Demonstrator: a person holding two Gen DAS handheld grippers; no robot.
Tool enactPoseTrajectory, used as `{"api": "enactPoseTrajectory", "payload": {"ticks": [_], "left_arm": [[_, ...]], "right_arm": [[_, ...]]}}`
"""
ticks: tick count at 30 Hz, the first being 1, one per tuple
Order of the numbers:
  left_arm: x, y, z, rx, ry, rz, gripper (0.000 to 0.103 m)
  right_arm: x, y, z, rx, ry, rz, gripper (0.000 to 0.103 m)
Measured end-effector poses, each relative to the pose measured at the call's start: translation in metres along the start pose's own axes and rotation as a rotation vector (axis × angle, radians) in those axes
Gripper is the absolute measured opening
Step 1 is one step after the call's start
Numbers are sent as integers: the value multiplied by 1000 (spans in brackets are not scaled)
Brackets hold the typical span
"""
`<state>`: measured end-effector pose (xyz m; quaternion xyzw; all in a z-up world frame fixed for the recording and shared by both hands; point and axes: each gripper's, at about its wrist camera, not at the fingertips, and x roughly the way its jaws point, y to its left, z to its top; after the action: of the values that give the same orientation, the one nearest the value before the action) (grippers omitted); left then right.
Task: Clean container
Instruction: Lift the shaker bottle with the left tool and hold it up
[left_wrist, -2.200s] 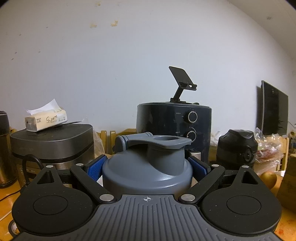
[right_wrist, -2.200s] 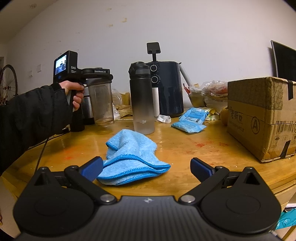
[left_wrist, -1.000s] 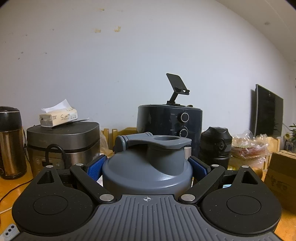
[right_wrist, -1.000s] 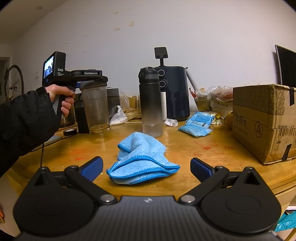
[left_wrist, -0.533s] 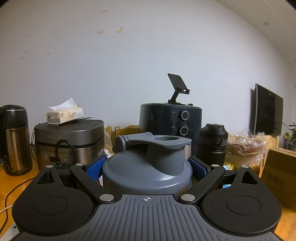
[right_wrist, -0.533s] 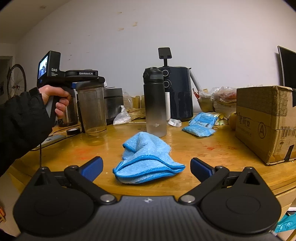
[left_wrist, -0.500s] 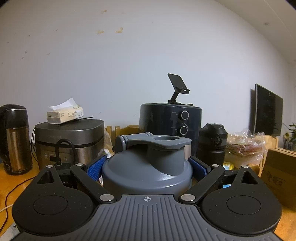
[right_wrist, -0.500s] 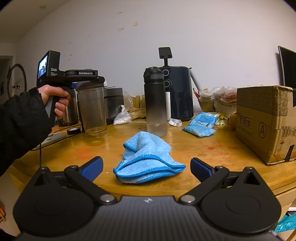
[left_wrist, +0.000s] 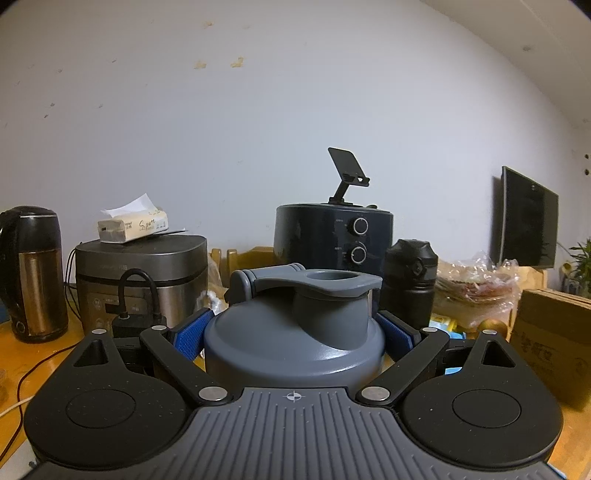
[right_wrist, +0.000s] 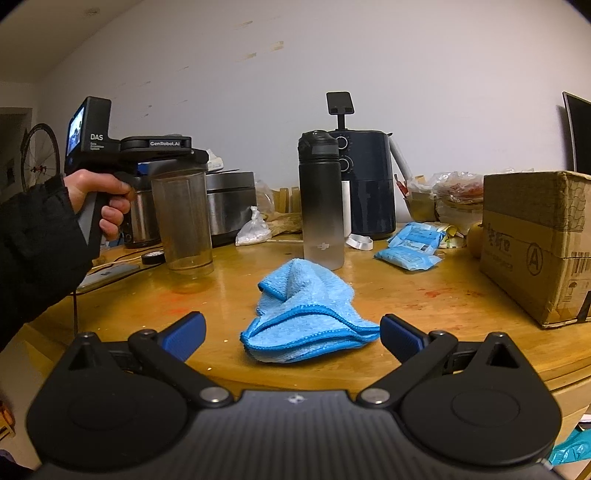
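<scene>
My left gripper (left_wrist: 293, 326) is shut on the grey lid (left_wrist: 295, 347) of a clear shaker container, its blue pads pressed against both sides of the lid. In the right wrist view a person's hand (right_wrist: 98, 195) holds that left gripper (right_wrist: 162, 147) above the container (right_wrist: 183, 221), which stands upright at the table's left, its base on or just above the wood. A crumpled blue cloth (right_wrist: 306, 302) lies on the table in front of my right gripper (right_wrist: 291, 326), which is open with nothing between its fingers.
Behind the cloth stands a black-to-clear water bottle (right_wrist: 321, 199), with a dark air fryer (right_wrist: 365, 184) behind it. A cardboard box (right_wrist: 535, 240) is at the right, blue packets (right_wrist: 410, 247) beside it. A rice cooker (left_wrist: 140, 273) and a kettle (left_wrist: 33, 269) stand at the left.
The left gripper has carried the container leftward, away from the water bottle. The right gripper stays open and has come slightly closer to the cloth, which lies where it was.
</scene>
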<state>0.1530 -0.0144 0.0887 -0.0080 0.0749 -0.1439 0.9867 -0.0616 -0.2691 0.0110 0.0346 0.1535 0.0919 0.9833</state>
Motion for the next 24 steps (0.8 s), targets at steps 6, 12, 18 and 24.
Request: {"api": "enactPoseTrajectory", "payload": {"ticks": [6,12,18,24], "left_arm": [[-11,-2,-4,3,2,0,94],[-21,-4,-10,3,1,-2,94],[-32,-5,-15,-6,3,-6,94],[-39,-7,-16,-2,2,-10,94]], "right_arm": [[2,2,-1,-1,4,8,103],[2,5,-2,-5,8,16,103],[2,8,-2,-9,11,24,103],[3,10,-2,-14,12,32,103]]}}
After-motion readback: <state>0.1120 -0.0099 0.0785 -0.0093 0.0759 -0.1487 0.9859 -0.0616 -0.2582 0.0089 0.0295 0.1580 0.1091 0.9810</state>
